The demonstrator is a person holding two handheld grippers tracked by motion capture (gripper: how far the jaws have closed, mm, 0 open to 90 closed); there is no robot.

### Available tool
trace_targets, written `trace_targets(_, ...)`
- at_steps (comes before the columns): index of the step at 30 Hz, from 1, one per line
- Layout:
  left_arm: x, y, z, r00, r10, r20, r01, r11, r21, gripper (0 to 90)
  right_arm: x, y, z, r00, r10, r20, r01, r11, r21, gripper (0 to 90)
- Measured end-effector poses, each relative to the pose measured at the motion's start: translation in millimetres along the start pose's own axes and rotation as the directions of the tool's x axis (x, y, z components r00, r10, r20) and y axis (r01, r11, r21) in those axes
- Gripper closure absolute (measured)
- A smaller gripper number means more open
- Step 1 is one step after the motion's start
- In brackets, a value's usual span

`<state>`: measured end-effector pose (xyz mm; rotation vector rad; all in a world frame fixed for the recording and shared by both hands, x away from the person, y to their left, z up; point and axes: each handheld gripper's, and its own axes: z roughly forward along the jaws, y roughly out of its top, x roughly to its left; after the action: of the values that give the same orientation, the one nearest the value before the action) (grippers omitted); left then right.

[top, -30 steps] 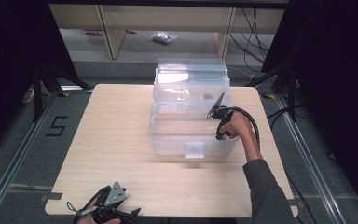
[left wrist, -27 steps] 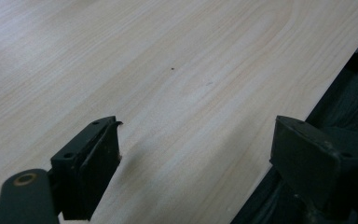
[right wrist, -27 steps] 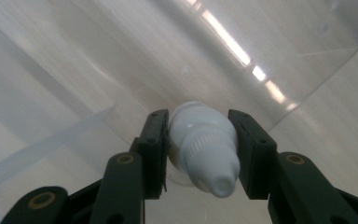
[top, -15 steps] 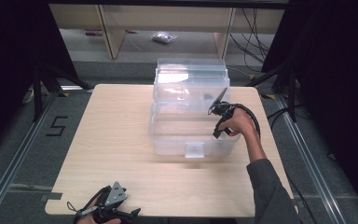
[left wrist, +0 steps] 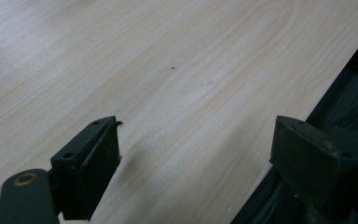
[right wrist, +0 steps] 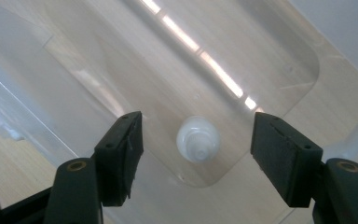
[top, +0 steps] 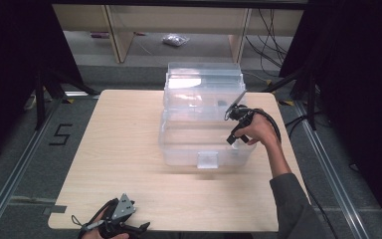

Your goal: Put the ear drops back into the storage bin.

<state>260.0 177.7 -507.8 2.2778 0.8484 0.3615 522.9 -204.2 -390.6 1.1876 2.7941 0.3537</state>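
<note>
Clear plastic forms the landmark: an open storage bin [top: 204,142] at the middle of the wooden bench [top: 119,149], its lid [top: 204,82] raised at the far side.

High view — the right gripper [top: 234,130] is held over the bin's right-hand side, angled down into it. The left gripper [top: 124,228] rests near the bench's front edge, well apart from the bin. How wide either pair of jaws stands cannot be told here.

Left gripper view — jaws wide apart and empty, bare bench between them, one jaw past the bench edge.

Right gripper view — jaws wide apart, holding nothing. Between them, below, a small white bottle [right wrist: 198,138] stands on the bin floor close to a rounded corner, cap toward the camera. The high view does not resolve this bottle; this view gives no sense of the lid or the other gripper.

Likely risk: the bottle is small, rounded and near the wall — an off-centre closing could tip it or push it into the corner, and a jaw could strike the bin wall.
</note>
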Motion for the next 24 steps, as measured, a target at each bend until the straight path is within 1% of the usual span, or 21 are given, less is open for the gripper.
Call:
trace_targets(2, 0.0, 0.1, 0.2, 1.0000, -0.004, -0.001, 0.004, 1.0000, -0.003, 15.1, 1.8, -0.5, -3.0, 1.0000, 0.009, 0.004, -0.009, 1.000, -0.003, 33.7)
trace_targets(3, -0.1, 0.0, -0.1, 1.0000, -0.003, -0.001, 0.003, 1.0000, 0.000, 15.1, 1.8, -1.1, -3.7, 1.0000, 0.005, -0.001, -0.005, 1.000, -0.013, 33.4)
trace_targets(4, -0.4, -0.1, 0.1, 1.0000, -0.006, -0.001, 0.006, 1.0000, -0.003, 15.1, 3.1, -1.9, -4.7, 0.9999, 0.017, -0.001, -0.017, 1.000, -0.020, 32.9)
trace_targets(7, -0.5, 0.1, -0.1, 1.0000, -0.005, -0.002, 0.005, 1.0000, -0.002, 15.1, 5.1, -5.3, -8.9, 0.9999, 0.016, -0.004, -0.017, 0.999, -0.051, 30.6)
trace_targets(10, -0.4, 0.0, -0.1, 1.0000, -0.004, -0.002, 0.004, 1.0000, -0.001, 15.1, 5.8, -7.1, -10.2, 0.9999, 0.013, -0.003, -0.013, 0.998, -0.060, 30.2)
trace_targets(11, -0.2, 0.2, 0.2, 1.0000, -0.004, 0.001, 0.004, 1.0000, -0.004, 15.1, 6.2, -7.6, -10.7, 0.9999, 0.016, -0.003, -0.016, 0.998, -0.061, 29.5)
trace_targets(13, -0.5, 0.1, 0.1, 1.0000, -0.006, -0.001, 0.006, 1.0000, -0.003, 15.1, 7.3, -9.6, -14.0, 0.9996, 0.029, 0.002, -0.029, 0.996, -0.087, 28.2)
trace_targets(15, -0.4, 0.1, 0.0, 1.0000, -0.004, -0.001, 0.004, 1.0000, -0.001, 15.1, 7.6, -10.0, -15.5, 0.9994, 0.033, 0.009, -0.032, 0.996, -0.088, 27.6)
trace_targets(16, -0.2, 0.1, 0.2, 1.0000, -0.004, -0.001, 0.004, 1.0000, -0.004, 15.1, 8.3, -10.6, -16.7, 0.9993, 0.038, 0.004, -0.037, 0.994, -0.098, 27.0)
trace_targets(18, 0.0, 0.1, 0.3, 1.0000, -0.006, -0.008, 0.006, 1.0000, -0.005, 15.1, 8.8, -11.4, -18.8, 0.9997, 0.023, 0.010, -0.022, 0.993, -0.116, 27.0)
trace_targets(19, -0.5, 0.1, 0.2, 0.9998, -0.007, -0.017, 0.007, 1.0000, -0.002, 15.1, 10.6, -12.1, -20.5, 0.9993, 0.032, 0.017, -0.030, 0.993, -0.114, 26.4)
trace_targets(20, -0.4, 0.1, 0.2, 0.9998, -0.006, -0.017, 0.006, 1.0000, -0.002, 15.1, 11.8, -12.5, -21.0, 0.9995, 0.030, 0.011, -0.029, 0.993, -0.114, 26.1)
trace_targets(21, 0.4, 0.2, -0.1, 1.0000, -0.004, -0.004, 0.004, 1.0000, -0.002, 15.1, 13.9, -13.3, -22.1, 0.9995, 0.025, 0.021, -0.022, 0.992, -0.123, 25.0)
trace_targets(24, 0.0, 0.2, 0.3, 0.9999, -0.003, -0.011, 0.003, 1.0000, 0.001, 15.1, 16.1, -14.3, -22.4, 0.9994, 0.029, 0.017, -0.027, 0.991, -0.133, 24.9)
